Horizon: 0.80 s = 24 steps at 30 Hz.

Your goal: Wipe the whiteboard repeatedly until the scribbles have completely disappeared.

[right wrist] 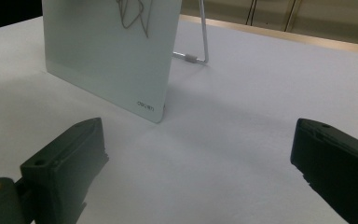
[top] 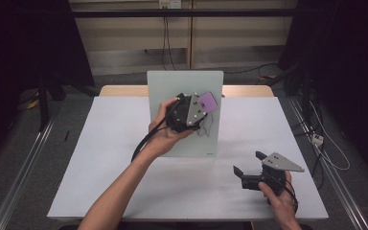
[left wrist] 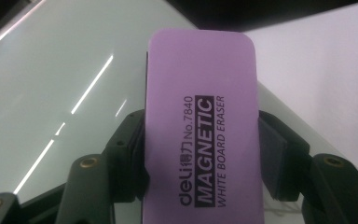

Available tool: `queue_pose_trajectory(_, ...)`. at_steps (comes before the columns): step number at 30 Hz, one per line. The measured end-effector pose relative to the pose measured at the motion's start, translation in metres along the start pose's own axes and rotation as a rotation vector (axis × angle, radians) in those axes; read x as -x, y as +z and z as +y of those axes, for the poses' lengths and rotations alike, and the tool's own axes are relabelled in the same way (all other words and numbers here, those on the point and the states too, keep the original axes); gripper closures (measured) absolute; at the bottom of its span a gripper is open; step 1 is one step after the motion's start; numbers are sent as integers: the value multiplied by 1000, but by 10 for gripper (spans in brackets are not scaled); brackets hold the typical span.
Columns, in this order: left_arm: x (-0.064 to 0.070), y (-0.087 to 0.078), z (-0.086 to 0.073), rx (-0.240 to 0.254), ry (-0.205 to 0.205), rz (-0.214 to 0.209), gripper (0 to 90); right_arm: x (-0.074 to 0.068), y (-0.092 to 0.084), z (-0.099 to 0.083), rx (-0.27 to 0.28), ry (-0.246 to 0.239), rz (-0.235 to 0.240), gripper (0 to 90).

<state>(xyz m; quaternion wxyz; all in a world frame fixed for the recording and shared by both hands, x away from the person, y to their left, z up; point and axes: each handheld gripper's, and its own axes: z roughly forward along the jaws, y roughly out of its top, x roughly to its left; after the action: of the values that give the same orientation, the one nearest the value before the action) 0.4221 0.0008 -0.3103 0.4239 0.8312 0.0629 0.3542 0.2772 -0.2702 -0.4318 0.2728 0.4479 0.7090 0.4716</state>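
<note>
Purple eraser (left wrist: 200,135) between left gripper (left wrist: 203,154) jaws reads "deli MAGNETIC WHITE BOARD ERASER".

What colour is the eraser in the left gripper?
Light purple eraser with black print, clearest in the left gripper view.

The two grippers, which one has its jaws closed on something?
The left gripper, up at the whiteboard, clamps a purple magnetic eraser by its sides. The right gripper, low over the table, has open jaws with nothing between them.
</note>
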Motion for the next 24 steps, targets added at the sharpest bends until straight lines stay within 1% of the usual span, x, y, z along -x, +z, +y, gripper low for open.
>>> queue_pose_trajectory(1, -1, 0, -1, 2, -3, -6, 410, 0, 0, 0, 1, 0, 0, 28)
queue_pose_trajectory(4, 3, 1, -2, -11, 31, 5, 409, -1, 1, 0, -2, 1, 2, 28)
queue_pose_trajectory(5, 6, 2, -2, -9, 31, 0, 409, -1, 1, 0, -1, 0, 2, 28)
queue_pose_trajectory(6, 7, 3, -3, -9, 33, -7, 409, -1, 1, 0, -2, -2, 3, 28)
queue_pose_trajectory(7, 9, 4, -5, -6, 26, -17, 410, -1, 1, 0, -3, -3, 3, 28)
queue_pose_trajectory(10, 19, 7, -9, -17, 39, -44, 409, -1, 1, 0, -2, 3, 2, 28)
queue_pose_trajectory(12, 27, 10, -13, -23, 51, -57, 409, -1, 1, 0, -3, 3, 1, 28)
queue_pose_trajectory(14, 34, 13, -16, -29, 54, -78, 409, -1, 1, 0, -2, 3, 1, 28)
queue_pose_trajectory(15, 38, 15, -18, -25, 44, -92, 409, -1, 1, 0, -1, 1, 1, 28)
queue_pose_trajectory(20, 58, 22, -28, -44, 51, -143, 409, -1, 0, 0, 0, 1, -2, 28)
queue_pose_trajectory(22, 63, 23, -29, -60, 69, -152, 409, 0, 0, 0, 1, 0, -1, 28)
queue_pose_trajectory(23, 64, 24, -30, -56, 62, -157, 409, 0, 0, 0, 2, -2, -1, 28)
queue_pose_trajectory(24, 63, 23, -30, -61, 68, -158, 409, 0, 0, 0, 2, -3, -2, 28)
